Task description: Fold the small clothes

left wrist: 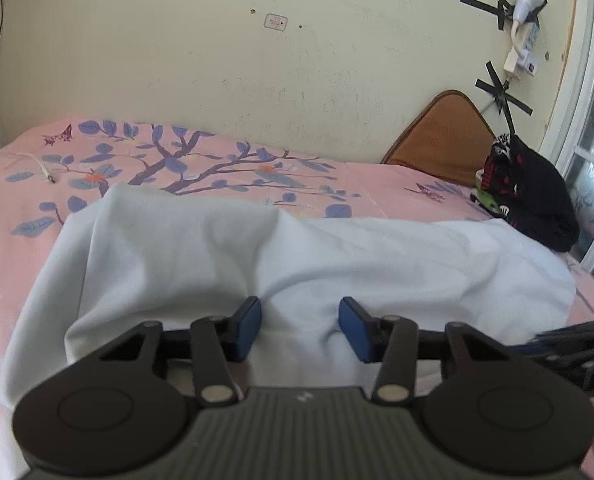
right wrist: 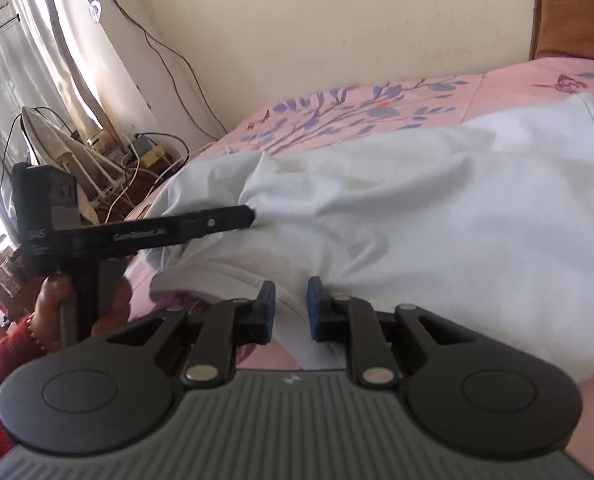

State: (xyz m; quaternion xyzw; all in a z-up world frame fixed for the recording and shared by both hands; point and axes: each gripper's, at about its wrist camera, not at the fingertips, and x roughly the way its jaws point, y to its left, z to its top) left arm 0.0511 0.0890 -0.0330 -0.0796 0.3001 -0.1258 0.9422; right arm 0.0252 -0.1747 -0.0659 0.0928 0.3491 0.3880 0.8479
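Observation:
A pale blue-white garment lies rumpled across the pink floral bed sheet. My left gripper is open, its blue pads astride a raised fold of the cloth. In the right wrist view the garment fills the middle. My right gripper stands narrowly open with a hem edge of the cloth between its pads. The left gripper shows there from the side, its tip pressed into the cloth, held by a hand in a red sleeve.
A pile of dark clothes and a brown cushion sit at the bed's far right by a white door frame. A white cable lies on the sheet at left. Cables and clutter stand beside the bed.

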